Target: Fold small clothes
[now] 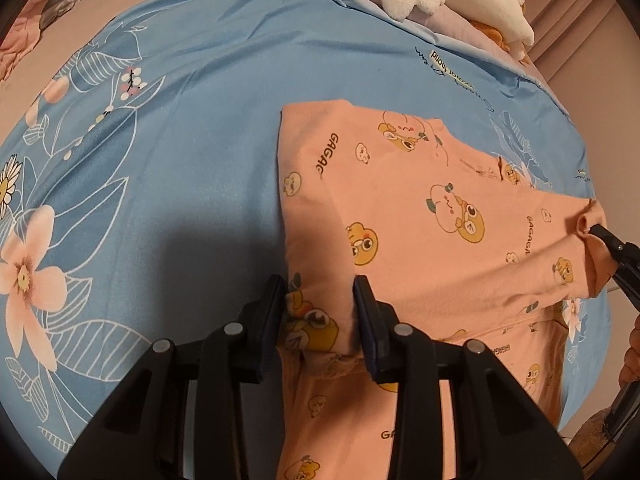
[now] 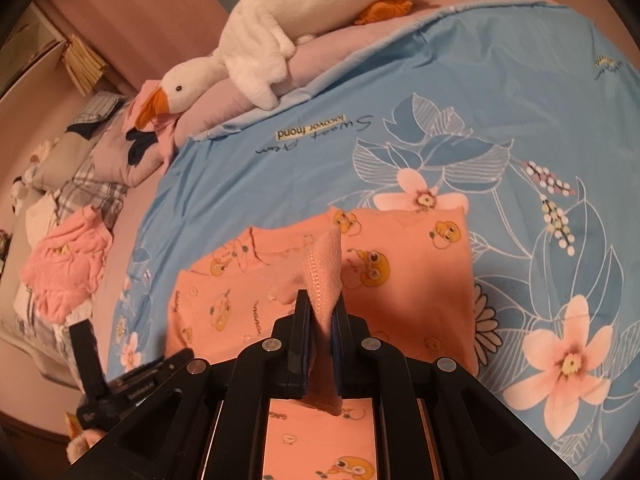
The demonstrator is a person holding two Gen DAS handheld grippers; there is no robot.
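A small orange shirt [image 1: 420, 216] with cartoon prints lies partly folded on the blue floral sheet [image 1: 180, 160]. My left gripper [image 1: 320, 300] is shut on a bunched fold of the shirt at its near edge. My right gripper [image 2: 320, 308] is shut on the shirt's ribbed sleeve cuff [image 2: 324, 276] and holds it raised above the shirt body [image 2: 400, 288]. The right gripper also shows at the right edge of the left wrist view [image 1: 600, 232], pinching the cuff. The left gripper shows at the lower left of the right wrist view [image 2: 86, 344].
A white plush goose [image 2: 280, 32] lies on a pink quilt [image 2: 224, 104] at the sheet's far edge. A crumpled pink garment [image 2: 68, 264] and plaid bedding [image 2: 92, 192] lie off to the left. The blue sheet spreads to the right [image 2: 520, 120].
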